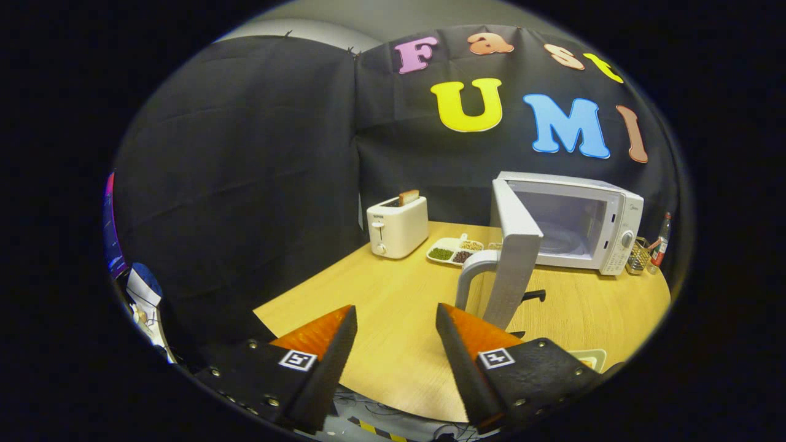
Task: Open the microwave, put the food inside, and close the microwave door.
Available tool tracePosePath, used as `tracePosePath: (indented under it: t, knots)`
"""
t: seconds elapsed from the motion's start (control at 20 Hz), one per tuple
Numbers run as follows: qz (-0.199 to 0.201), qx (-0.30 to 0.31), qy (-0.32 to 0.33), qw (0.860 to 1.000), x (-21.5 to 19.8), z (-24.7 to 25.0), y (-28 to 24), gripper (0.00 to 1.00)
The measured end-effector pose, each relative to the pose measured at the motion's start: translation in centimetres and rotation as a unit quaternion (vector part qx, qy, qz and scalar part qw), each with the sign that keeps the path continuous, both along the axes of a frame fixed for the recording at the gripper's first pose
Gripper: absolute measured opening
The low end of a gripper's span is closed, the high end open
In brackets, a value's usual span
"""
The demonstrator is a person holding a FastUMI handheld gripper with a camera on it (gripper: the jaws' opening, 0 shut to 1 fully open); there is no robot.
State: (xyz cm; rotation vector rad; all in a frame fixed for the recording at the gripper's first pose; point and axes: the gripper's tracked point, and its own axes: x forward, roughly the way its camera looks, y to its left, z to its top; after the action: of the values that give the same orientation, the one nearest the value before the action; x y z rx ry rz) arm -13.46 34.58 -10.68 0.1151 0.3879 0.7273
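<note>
A white microwave (605,224) stands at the back right of the wooden table (393,288), its cavity empty and lit. Its door (514,258) is swung wide open toward me, with a pale curved handle (471,273) on its near face. A divided white tray of food (457,250) lies on the table left of the microwave, behind the door. My gripper (396,319) is open above the table's near edge, nothing between its fingers. The door's handle is just ahead of the right finger.
A white toaster (397,226) with a slice of bread in it stands left of the food tray. A bottle (659,245) and a small wire basket (638,256) sit right of the microwave. A pale plate edge (591,357) shows by the right finger.
</note>
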Motion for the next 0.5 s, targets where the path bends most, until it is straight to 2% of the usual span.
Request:
tracePosePath:
  t: [0.1, 0.3, 0.5]
  knots:
    - [-0.016, 0.006, -0.025, 1.0, 0.2, 1.7, -2.3, 0.94]
    - [-0.082, -0.017, -0.06, 0.995, 2.7, 2.8, -8.5, 0.94]
    - [-0.145, -0.049, -0.05, 0.987, 4.7, 0.8, -14.2, 0.94]
